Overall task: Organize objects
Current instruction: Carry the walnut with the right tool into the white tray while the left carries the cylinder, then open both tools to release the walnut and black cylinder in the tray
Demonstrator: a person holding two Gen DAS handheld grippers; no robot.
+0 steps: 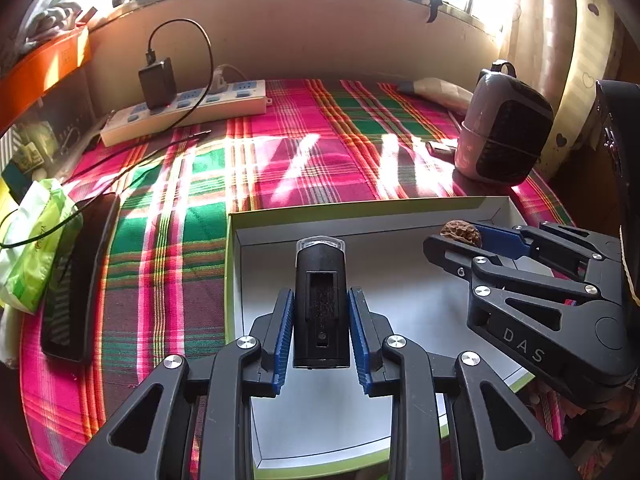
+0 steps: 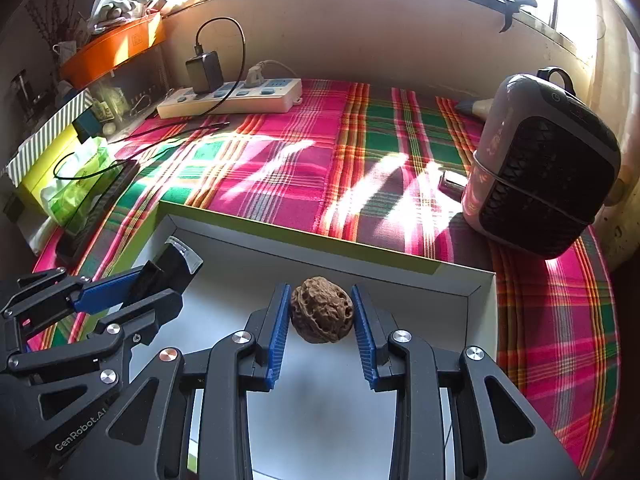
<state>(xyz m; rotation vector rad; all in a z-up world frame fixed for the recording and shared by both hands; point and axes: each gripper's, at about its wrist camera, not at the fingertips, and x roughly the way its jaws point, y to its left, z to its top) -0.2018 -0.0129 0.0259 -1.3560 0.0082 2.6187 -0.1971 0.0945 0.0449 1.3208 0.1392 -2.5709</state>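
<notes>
My left gripper [image 1: 320, 312] is shut on a black cylindrical device with a clear front cap [image 1: 320, 304], held over the shallow white box with green sides [image 1: 360, 212]. The same device shows in the right wrist view [image 2: 172, 266], in the left gripper [image 2: 160, 280]. My right gripper [image 2: 322, 312] is shut on a brown wrinkled walnut [image 2: 322, 310], also over the box [image 2: 320, 248]. In the left wrist view the right gripper [image 1: 460, 240] and walnut [image 1: 461, 232] sit near the box's far right corner.
The plaid cloth [image 1: 304, 160] covers the table. A white power strip [image 1: 188, 112] with a black charger and cables lies at the back left. A small heater [image 2: 548, 168] stands at the right. A green tissue pack [image 1: 32, 240] and a black flat object [image 1: 76, 276] lie at the left.
</notes>
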